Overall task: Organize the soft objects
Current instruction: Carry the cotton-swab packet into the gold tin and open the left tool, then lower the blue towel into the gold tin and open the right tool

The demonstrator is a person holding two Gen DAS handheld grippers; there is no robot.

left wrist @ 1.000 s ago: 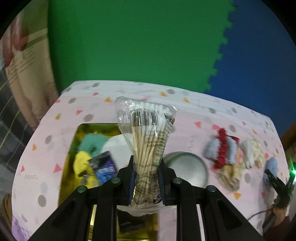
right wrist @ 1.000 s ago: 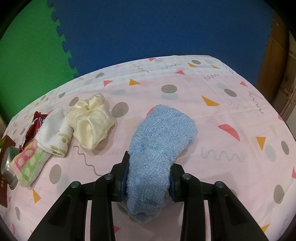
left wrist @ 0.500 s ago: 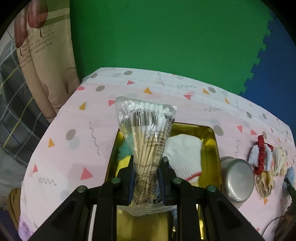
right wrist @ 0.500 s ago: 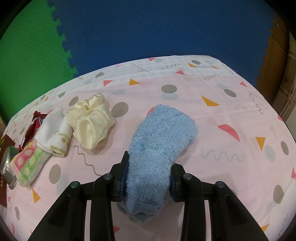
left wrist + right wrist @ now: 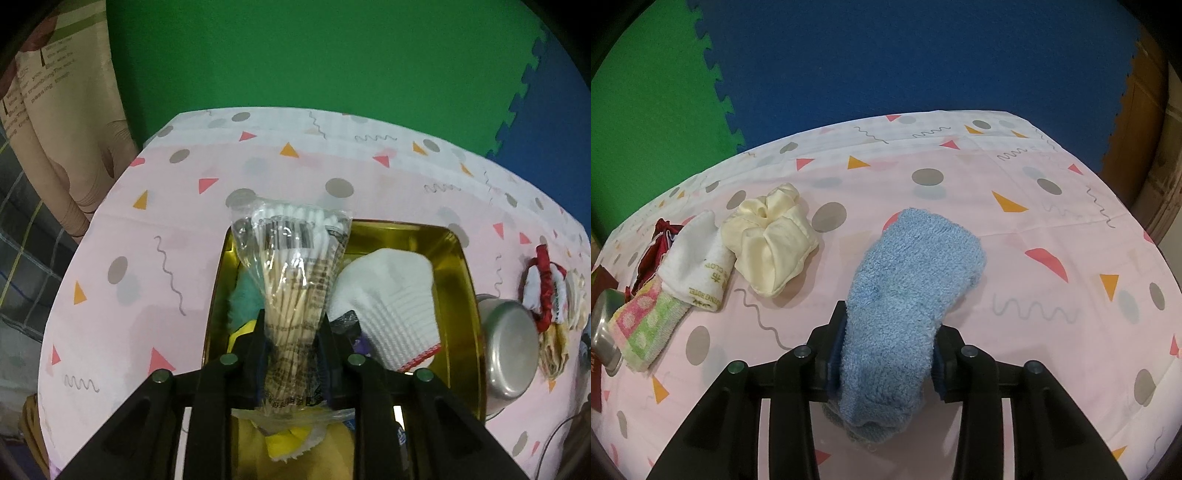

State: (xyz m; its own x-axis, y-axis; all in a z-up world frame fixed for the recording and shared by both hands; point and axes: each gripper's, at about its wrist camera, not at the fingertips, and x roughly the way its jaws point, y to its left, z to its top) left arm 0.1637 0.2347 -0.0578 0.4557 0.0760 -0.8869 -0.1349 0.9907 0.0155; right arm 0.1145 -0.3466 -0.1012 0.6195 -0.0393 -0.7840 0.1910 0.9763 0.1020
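My left gripper [image 5: 291,332] is shut on a clear bag of cotton swabs [image 5: 291,258] and holds it over the gold tray [image 5: 460,258]. The tray holds a white knit glove [image 5: 391,295], a teal cloth [image 5: 243,299], something yellow and a dark packet. My right gripper [image 5: 886,343] is shut on a fluffy blue sock [image 5: 905,288] just above the pink tablecloth. Left of it lie a cream scrunchie [image 5: 772,240], a white hotel towel [image 5: 698,266], a pink-green cloth [image 5: 646,325] and a red cloth [image 5: 657,243].
A metal tin [image 5: 511,354] stands right of the tray, beside a pile of cloths [image 5: 546,291]. The tin's edge also shows in the right wrist view [image 5: 604,332]. Green and blue foam mats form the back wall. A curtain [image 5: 55,110] hangs at the left.
My left gripper has swung left and come in over the tray with the swab bag. My right gripper and the blue sock have stayed nearly still.
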